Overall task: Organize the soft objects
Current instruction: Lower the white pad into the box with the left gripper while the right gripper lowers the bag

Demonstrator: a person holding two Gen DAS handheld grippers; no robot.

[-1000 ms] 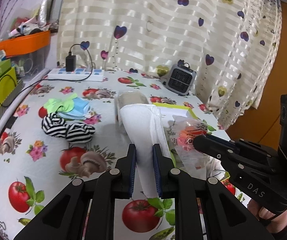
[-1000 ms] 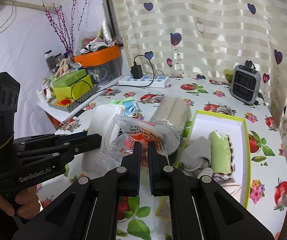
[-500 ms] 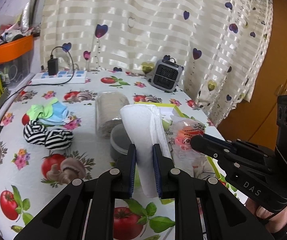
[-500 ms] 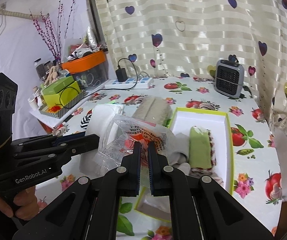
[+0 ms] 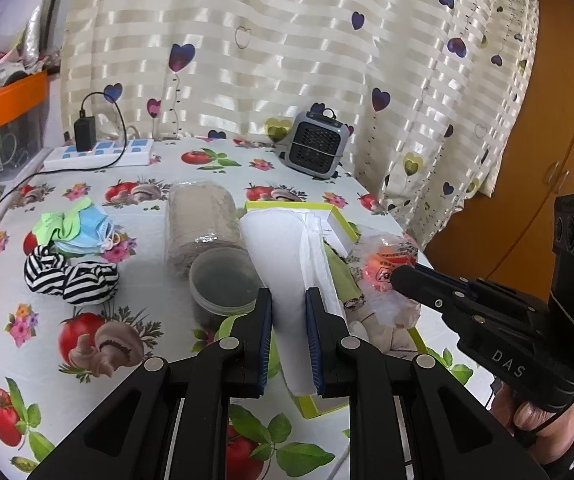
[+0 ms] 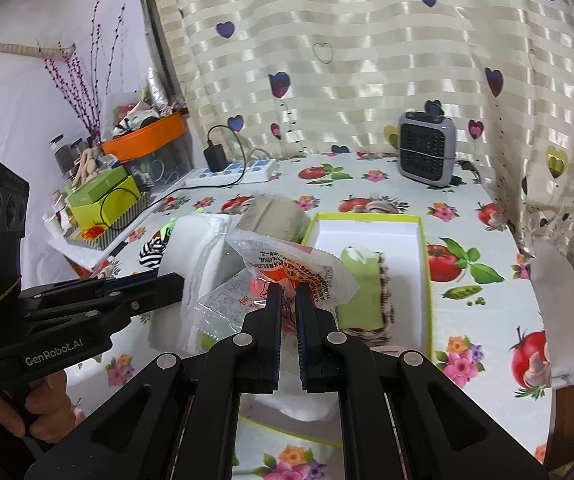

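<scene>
My left gripper (image 5: 289, 304) is shut on a folded white cloth (image 5: 287, 252) and holds it above the near end of the yellow-green box (image 6: 425, 264); the cloth also shows in the right wrist view (image 6: 195, 264). My right gripper (image 6: 287, 300) is shut on a crinkly clear packet with red print (image 6: 287, 268), held beside the cloth over the box; the packet also shows in the left wrist view (image 5: 383, 268). A rolled green cloth (image 6: 361, 292) and a white item lie in the box.
On the tablecloth lie a striped black-and-white bundle (image 5: 71, 276), blue and green masks (image 5: 75, 228), and a beige roll in a clear jar (image 5: 207, 236) on its side. A grey heater (image 5: 315, 144) and power strip (image 5: 99, 154) stand at the back.
Both grippers have lifted and shifted right with their loads, from beside the box to over its near end. Both grips are unchanged.
</scene>
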